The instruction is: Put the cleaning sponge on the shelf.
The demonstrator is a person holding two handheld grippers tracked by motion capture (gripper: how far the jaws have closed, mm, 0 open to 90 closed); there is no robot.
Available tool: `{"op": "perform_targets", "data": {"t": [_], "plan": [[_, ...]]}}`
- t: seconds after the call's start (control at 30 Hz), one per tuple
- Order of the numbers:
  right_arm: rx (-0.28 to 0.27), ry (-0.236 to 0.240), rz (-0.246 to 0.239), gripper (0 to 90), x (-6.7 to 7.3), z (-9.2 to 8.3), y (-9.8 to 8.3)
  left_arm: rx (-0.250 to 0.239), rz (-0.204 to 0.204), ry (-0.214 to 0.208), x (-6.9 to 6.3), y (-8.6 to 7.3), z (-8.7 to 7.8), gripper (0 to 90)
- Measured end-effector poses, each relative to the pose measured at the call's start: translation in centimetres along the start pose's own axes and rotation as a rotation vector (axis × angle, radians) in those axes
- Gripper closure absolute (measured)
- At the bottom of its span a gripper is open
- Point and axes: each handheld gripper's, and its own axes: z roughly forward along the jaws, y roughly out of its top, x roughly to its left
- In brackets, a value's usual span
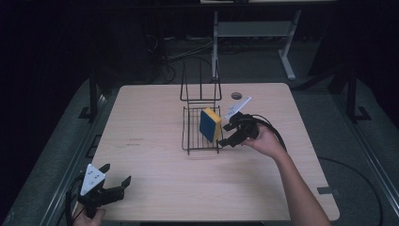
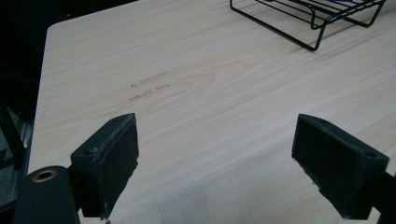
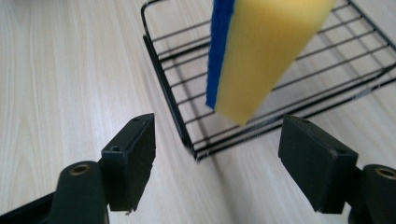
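The sponge (image 1: 210, 125) was seen propped on edge in the wire rack (image 1: 188, 141), its long axis upright, just ahead of the right gripper (image 1: 229, 134), whose jaws were held apart and empty. The left gripper (image 1: 115, 175), likewise spread on nothing, was kept well apart at the table's (image 1: 155, 188) near corner.

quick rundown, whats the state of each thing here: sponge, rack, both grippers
sponge: on edge in the rack, tilted, blue face toward the table's left, yellow toward the right gripper, not gripped
wire rack: flat on the table, back part upright, holds just the sponge
right gripper: open, at the rack's right edge, jaws short of the sponge
left gripper: open, nothing between its jaws, at the table's near left corner
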Motion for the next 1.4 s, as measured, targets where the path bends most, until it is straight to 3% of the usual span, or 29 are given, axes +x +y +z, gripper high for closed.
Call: {"op": "perform_targets", "data": {"t": [1.1,1.4], "plan": [[-0.01,-0.053,-0.02,27.1,3.8,-3.2,-4.5,0.0,0.001,0.003,-0.1,0.0,0.0,14.1],[-0.038,-0.064,-0.001,27.1,4.6,-4.1,-6.4,0.002,-0.001,0.004,-0.2,0.0,0.0,14.1]]}}
